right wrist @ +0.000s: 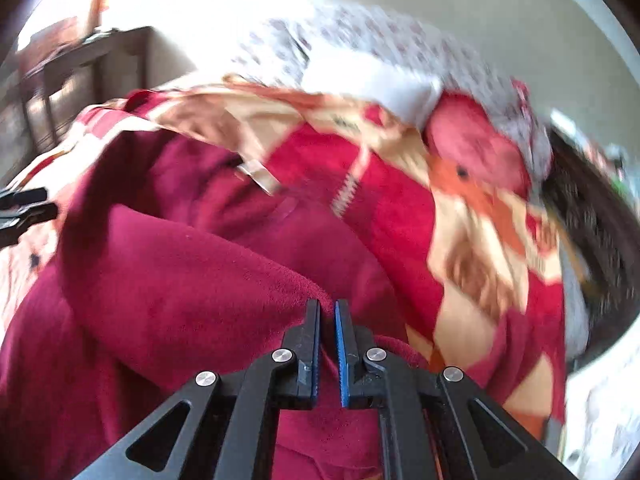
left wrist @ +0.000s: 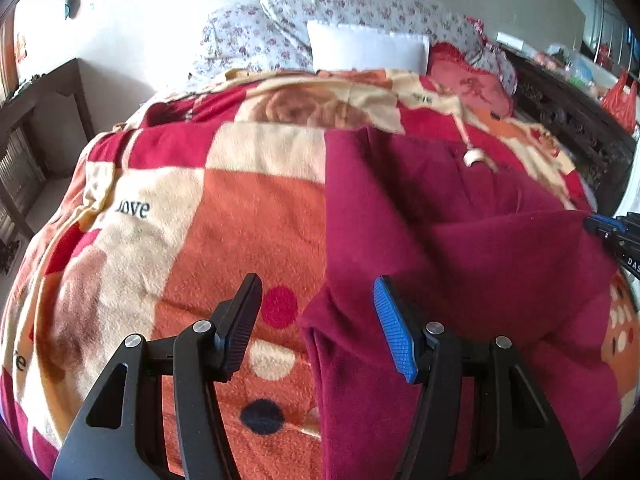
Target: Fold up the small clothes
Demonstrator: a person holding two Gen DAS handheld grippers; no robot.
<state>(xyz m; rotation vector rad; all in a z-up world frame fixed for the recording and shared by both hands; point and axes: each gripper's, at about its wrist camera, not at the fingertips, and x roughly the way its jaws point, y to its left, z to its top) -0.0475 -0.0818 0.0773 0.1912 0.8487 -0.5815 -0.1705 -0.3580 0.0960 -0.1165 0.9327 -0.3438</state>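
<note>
Right gripper [right wrist: 327, 312] pinches a fold of the maroon garment [right wrist: 192, 280], thin bite, could slip free mid-carry. Left gripper [left wrist: 316, 312] gapes wide, empty, straddling the garment's near left edge. Garment lies on the bed's blanket [left wrist: 200, 220], long axis running straight away toward the pillow [left wrist: 368, 50].

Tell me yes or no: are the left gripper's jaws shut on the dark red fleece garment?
No, the left gripper has its jaws spread wide above the dark red fleece garment, gripping nothing.
</note>
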